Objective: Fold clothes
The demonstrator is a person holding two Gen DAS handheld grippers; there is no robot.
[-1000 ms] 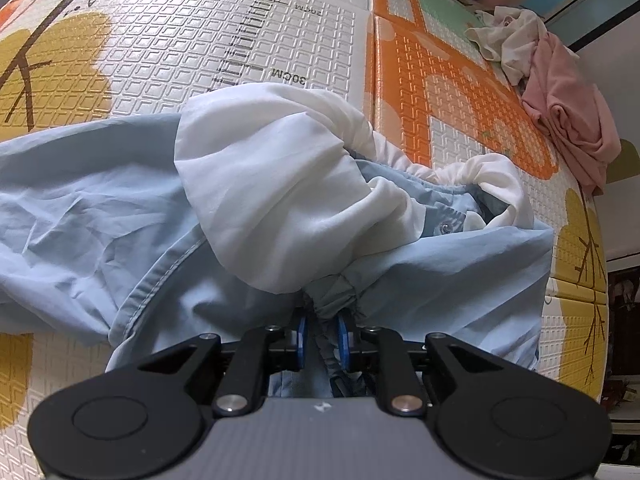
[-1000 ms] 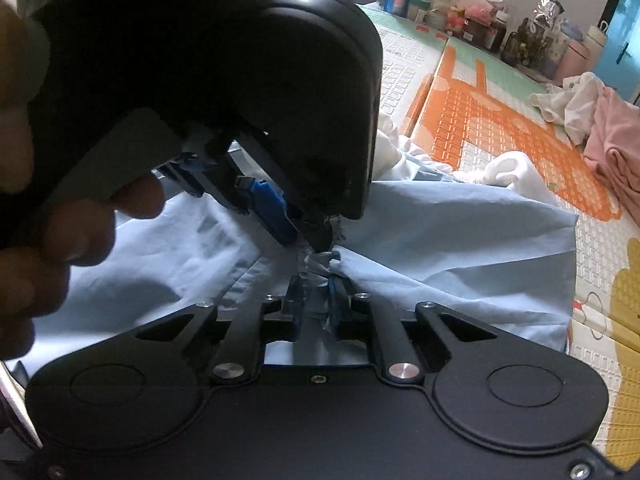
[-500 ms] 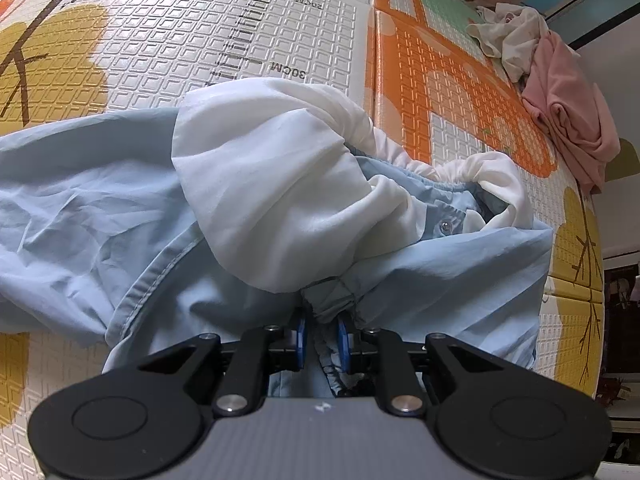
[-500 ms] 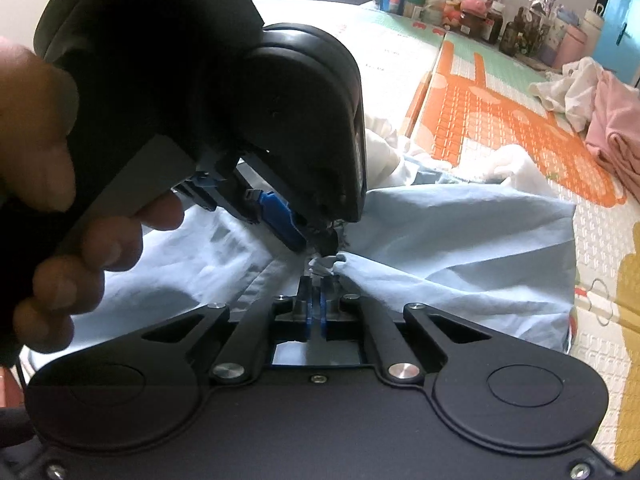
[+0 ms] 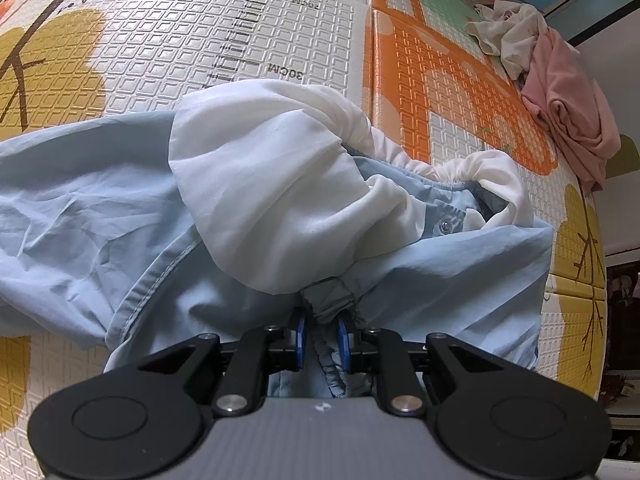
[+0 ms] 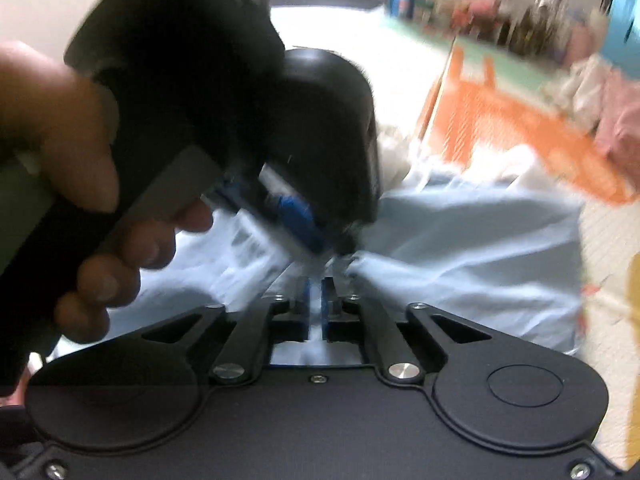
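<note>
Patterned foam play mat (image 5: 280,40) on the floor, white and orange tiles with yellow tree shapes, and a heap of pink and white laundry (image 5: 560,92) off at the far edge. Spread across the mat is the light blue jacket (image 5: 80,220) with its white lining (image 5: 260,184) bunched up on top. The left gripper (image 5: 321,330) is pinched down on a gathered bit of the jacket's elastic hem — the blue pads squeeze the fabric from both sides. The right gripper (image 6: 316,300) sits just beside it (that view is badly blurred), jaws opening with only a narrow gap; blue cloth lies under them, but I can't really tell if any is caught between. A hand (image 6: 80,200) wraps the left gripper's handle.
</note>
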